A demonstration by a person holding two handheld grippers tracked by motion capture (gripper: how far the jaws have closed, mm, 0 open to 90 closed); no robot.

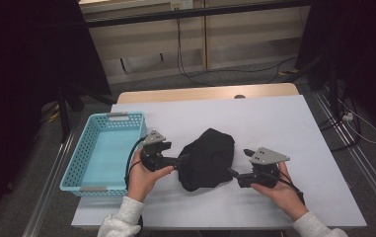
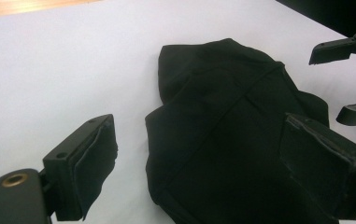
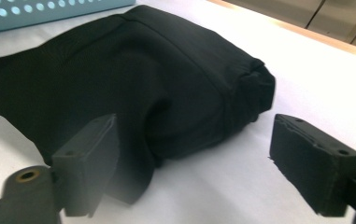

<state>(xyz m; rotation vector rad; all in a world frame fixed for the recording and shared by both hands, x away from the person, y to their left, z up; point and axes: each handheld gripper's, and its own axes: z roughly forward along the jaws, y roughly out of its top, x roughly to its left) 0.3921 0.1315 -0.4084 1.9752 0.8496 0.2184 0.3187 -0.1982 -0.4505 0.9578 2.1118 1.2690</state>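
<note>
We find no writing, label, brand mark, number or sign that can be read in any of the three views.
</note>
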